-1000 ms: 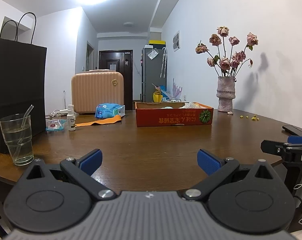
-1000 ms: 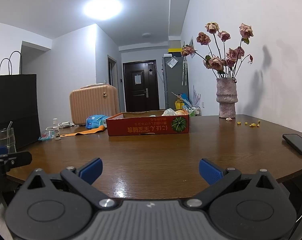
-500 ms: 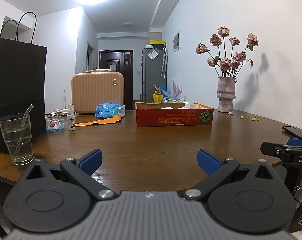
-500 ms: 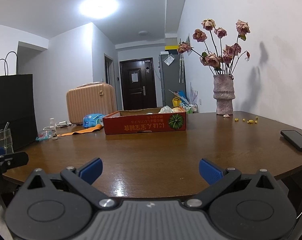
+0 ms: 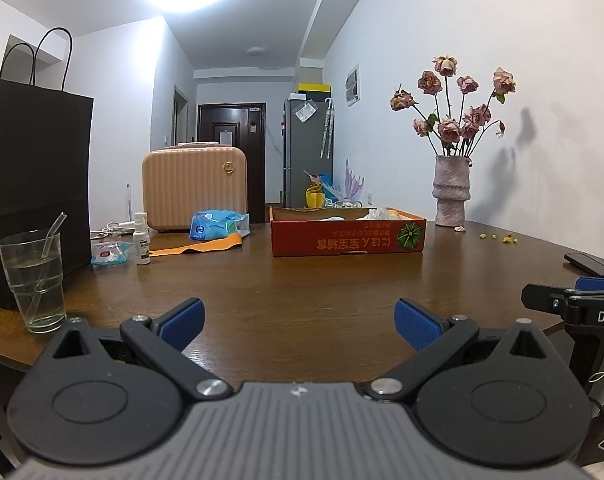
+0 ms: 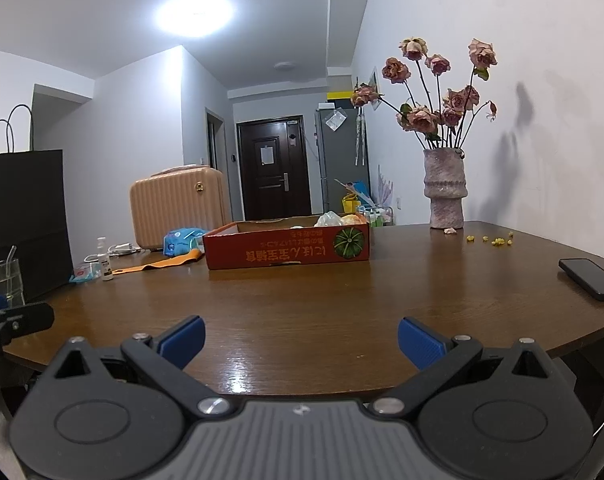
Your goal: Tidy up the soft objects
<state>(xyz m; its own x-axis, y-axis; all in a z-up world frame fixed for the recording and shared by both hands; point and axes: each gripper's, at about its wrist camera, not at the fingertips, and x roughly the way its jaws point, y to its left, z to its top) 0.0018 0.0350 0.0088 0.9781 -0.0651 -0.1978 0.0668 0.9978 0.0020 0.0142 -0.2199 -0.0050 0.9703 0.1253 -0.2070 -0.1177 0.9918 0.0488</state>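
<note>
A red cardboard box [image 5: 348, 236] [image 6: 287, 246] with soft packets inside stands mid-table. Left of it lie a blue wipes pack [image 5: 217, 227] [image 6: 179, 238], an orange cloth strip [image 5: 199, 246] [image 6: 161, 265] and a small blue sachet [image 5: 109, 253] [image 6: 83, 272]. My left gripper [image 5: 299, 322] hovers open at the table's near edge, nothing between its blue pads. My right gripper [image 6: 302, 342] is likewise open and empty, a little higher over the near edge. Both are far from the box.
A glass of water with a straw [image 5: 33, 280] and a black paper bag [image 5: 29, 184] stand at the left. A small spray bottle [image 5: 142, 240], a peach case [image 5: 193, 188], a vase of dried roses [image 6: 445, 188] and a phone [image 6: 590, 278] are also on the brown table [image 6: 342, 300].
The right wrist view has risen and tilted down slightly over the table; the left wrist view is almost unchanged. Both grippers stay open.
</note>
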